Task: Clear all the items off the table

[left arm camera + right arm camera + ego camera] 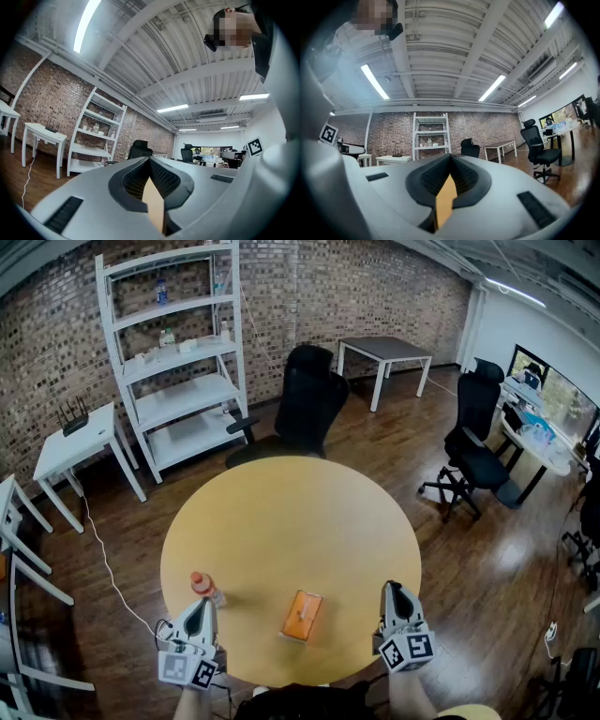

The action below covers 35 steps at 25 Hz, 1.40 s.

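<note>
both tools closed, tips together, nothing between them. left tool (200,604) and right tool (392,590) hang over near edge of round worktop (291,512). orange-capped bottle (205,587) sits just ahead of left tool's tip, almost touching — left hand clearly nearer. orange pack (302,615) lies flat between tools, about midway, right of left tool. its long axis runs away from tools, far end leaning slightly right. likely first pick: bottle — left tool must open before closing in.
</note>
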Tool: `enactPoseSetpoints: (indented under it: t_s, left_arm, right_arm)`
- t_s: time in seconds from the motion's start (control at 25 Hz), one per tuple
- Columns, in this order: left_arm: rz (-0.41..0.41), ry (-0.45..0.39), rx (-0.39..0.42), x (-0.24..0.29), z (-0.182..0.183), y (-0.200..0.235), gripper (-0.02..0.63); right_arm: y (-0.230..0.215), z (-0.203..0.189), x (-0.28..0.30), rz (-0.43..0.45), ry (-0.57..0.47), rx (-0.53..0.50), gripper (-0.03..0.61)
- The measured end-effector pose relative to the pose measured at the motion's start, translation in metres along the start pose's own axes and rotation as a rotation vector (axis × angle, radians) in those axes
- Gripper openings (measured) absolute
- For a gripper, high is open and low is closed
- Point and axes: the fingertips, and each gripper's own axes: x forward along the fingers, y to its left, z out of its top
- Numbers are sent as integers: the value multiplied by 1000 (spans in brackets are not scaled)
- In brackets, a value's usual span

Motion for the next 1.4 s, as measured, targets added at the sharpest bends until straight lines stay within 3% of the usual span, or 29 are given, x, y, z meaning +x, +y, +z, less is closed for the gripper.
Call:
enactPoseSetpoints:
  t_s: [0.24,0.36,0.52,0.64,0.88,0.96,1.24,1.4]
  left_arm:
    - [-106,25,-13,38,-16,-50,0]
    - [-168,115,-25,61,-37,-72,9]
    - [-226,236,-36,81,-74,-102,136]
    - [-231,290,-17,89,-98,-120,156]
    - [-185,640,-10,91,-197,-130,397]
    - [-182,728,4,85,-223,-132,437]
    - [-163,993,138,76,-301,-127,498]
    - [-131,1045,182,70,-321,-129,522]
  right_arm:
    - [-44,9,-27,-83,-21,-5,5]
    - [-59,10,-41,-113,-21,3,5]
    - [-82,6,-67,-165,-17,10,4]
    - [-103,4,-88,-208,-11,15,5]
    - [-126,-22,-110,-230,46,51,5]
    - [-123,-33,-115,-230,80,57,5]
    - [-129,-77,-122,-238,211,105,5]
    - [-135,-107,-126,-247,280,148,4]
